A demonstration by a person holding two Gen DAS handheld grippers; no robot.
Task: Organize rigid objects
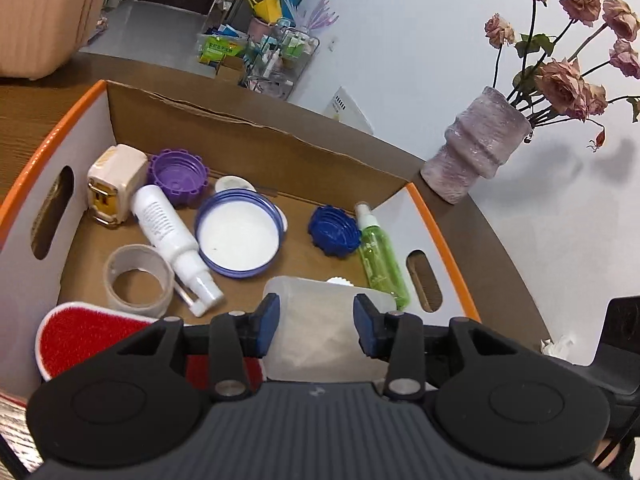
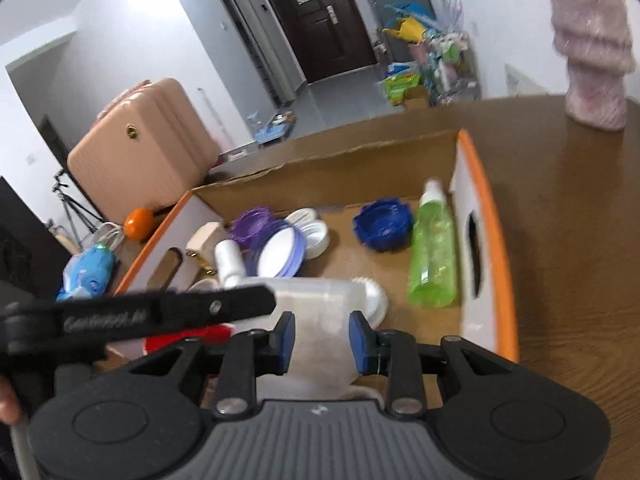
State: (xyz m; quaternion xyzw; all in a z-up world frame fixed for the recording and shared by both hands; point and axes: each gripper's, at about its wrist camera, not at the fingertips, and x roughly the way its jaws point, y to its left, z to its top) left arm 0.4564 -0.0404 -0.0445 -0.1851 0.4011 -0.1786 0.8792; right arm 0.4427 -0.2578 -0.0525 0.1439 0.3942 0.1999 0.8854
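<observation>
1. The left hand-held gripper has its jaws at a narrow gap over the near end of the cardboard box. A translucent plastic container lies behind the blue pads. It is wider than the gap, so it is not clamped.
2. The right hand-held gripper stands the same way over the same container: a narrow gap with the container spreading past both pads.
3. The container lies inside the box against its near wall, and its lower end is hidden by the gripper bodies.
4. A black bar crosses the right wrist view above the box's near left corner. Its pale lettering is too blurred to read.
5. Inside the box lie:
   - a white spray bottle with fine print too small to read;
   - a green spray bottle along the right wall;
   - a blue cap and a purple cap;
   - a blue-rimmed lid;
   - a tape roll;
   - a cream plug adapter in the far left corner;
   - a red brush, partly hidden by the left gripper.
6. The box sits on a wooden worktop, and a pale vase stands just beyond its far right corner.
7. A green pack on the floor beyond the box bears writing that cannot be read.
</observation>
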